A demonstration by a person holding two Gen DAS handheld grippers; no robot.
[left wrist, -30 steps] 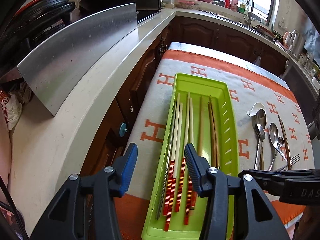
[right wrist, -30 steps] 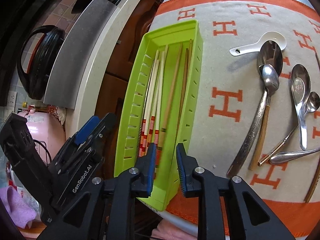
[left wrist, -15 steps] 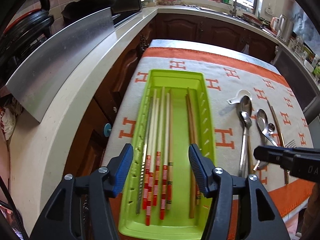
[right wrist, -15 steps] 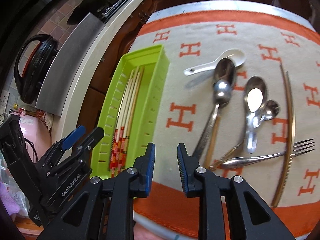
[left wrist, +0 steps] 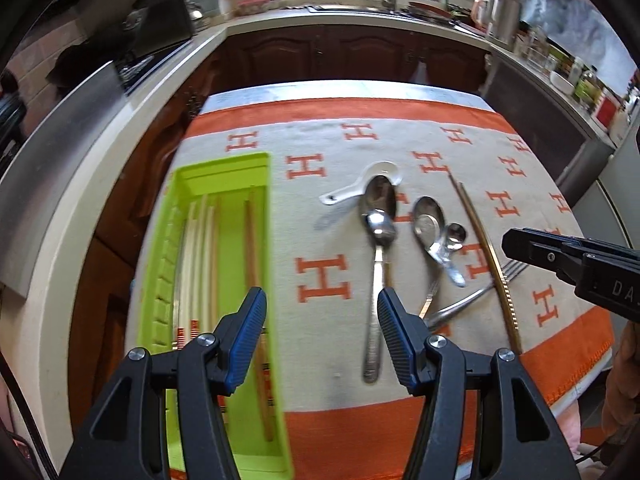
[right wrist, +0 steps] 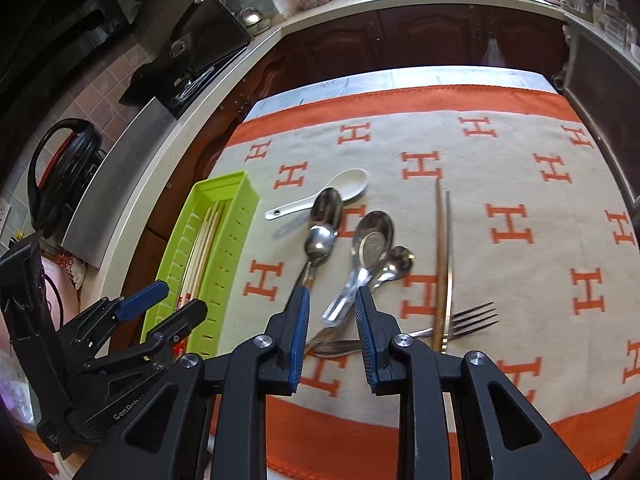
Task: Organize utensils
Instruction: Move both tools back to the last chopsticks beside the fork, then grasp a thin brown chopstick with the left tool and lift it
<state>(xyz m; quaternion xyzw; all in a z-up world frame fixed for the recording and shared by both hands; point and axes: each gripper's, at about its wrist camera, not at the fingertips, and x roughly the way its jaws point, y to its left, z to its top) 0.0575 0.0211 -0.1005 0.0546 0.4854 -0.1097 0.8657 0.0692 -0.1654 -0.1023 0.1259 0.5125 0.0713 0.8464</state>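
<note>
A lime-green tray (left wrist: 224, 162) lies at the cloth's left edge with several chopsticks (left wrist: 200, 240) in it. To its right, loose on the cloth, lie a white ceramic spoon (right wrist: 348, 186), several metal spoons (right wrist: 326, 208), a fork (right wrist: 472, 316) and a brown chopstick pair (right wrist: 440, 248). My left gripper (left wrist: 320, 308) hovers open between the tray and the spoons, with nothing between its fingers. My right gripper (right wrist: 332, 308) hangs over the spoon handles with a narrow gap between its jaws. A short steel spoon (right wrist: 372, 236) lies on the cloth below that gap, and the pads do not press on it.
The beige cloth with orange H marks (left wrist: 320, 280) covers a small table whose front edge is close below me. A curved counter (left wrist: 132, 128) with a steel panel (right wrist: 120, 176) and a black cooker (right wrist: 60, 176) runs along the left. Dark cabinets and a sink stand behind.
Both grippers have swung right, away from the tray and over the loose cutlery. The left jaws stand wider than a second ago. The right gap looks about the same.
</note>
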